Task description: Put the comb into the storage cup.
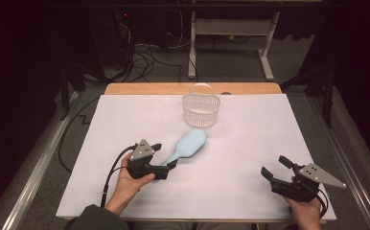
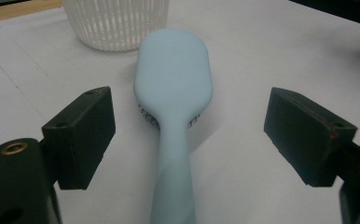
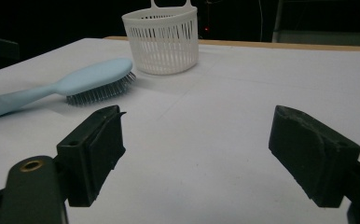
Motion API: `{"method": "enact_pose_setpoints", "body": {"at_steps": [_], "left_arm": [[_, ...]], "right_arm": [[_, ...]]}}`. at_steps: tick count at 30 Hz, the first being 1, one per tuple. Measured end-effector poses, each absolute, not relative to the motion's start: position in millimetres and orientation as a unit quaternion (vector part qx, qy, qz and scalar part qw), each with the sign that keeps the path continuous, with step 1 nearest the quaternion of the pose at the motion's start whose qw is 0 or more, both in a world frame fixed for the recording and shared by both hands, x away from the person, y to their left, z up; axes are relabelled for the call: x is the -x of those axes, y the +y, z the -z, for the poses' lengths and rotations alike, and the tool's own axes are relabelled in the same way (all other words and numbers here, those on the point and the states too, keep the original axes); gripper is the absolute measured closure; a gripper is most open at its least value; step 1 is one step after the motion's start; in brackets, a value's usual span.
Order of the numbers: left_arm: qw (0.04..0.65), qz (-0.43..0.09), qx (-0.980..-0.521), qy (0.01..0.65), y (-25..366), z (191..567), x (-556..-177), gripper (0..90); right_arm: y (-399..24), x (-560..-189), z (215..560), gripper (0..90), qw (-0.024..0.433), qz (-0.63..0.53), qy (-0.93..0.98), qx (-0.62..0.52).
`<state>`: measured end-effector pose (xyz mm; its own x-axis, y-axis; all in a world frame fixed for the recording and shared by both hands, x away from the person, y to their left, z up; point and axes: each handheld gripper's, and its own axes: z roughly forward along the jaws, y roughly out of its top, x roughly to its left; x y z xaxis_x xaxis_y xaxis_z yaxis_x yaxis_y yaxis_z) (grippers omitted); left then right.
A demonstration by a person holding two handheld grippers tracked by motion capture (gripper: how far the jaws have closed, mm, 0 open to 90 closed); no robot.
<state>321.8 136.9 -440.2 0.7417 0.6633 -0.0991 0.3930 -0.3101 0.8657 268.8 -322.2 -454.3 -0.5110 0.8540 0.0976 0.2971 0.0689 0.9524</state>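
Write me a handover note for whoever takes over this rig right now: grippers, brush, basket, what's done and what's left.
Left gripper: open, jaws either side of the light blue hairbrush handle, not closed on it.
Right gripper: open, idle at the near right of the white table.
Hairbrush: lying bristles down, head pointing toward the white basket.
Basket: upright at the far middle, apparently empty.
Done: left gripper lined up on the handle.
Left, likely: close, lift, place the brush in the basket.
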Motion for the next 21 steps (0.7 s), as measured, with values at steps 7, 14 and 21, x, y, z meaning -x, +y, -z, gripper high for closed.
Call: {"method": "enact_pose_setpoints", "body": {"at_steps": [7,14,21], "left_arm": [[0.469,-0.147,-0.806,0.33,134,436,-325,17.2],[0.442,-0.148,-0.823,0.326,127,431,-331,16.5],[0.412,-0.134,-0.842,0.322,119,426,-337,16.6]], "right_arm": [[-322,-269,454,18.5,0.258,-0.536,0.686,-0.419],[-322,-269,454,18.6,0.258,-0.536,0.686,-0.419],[-322,-269,454,18.7,0.258,-0.536,0.686,-0.419]]}}
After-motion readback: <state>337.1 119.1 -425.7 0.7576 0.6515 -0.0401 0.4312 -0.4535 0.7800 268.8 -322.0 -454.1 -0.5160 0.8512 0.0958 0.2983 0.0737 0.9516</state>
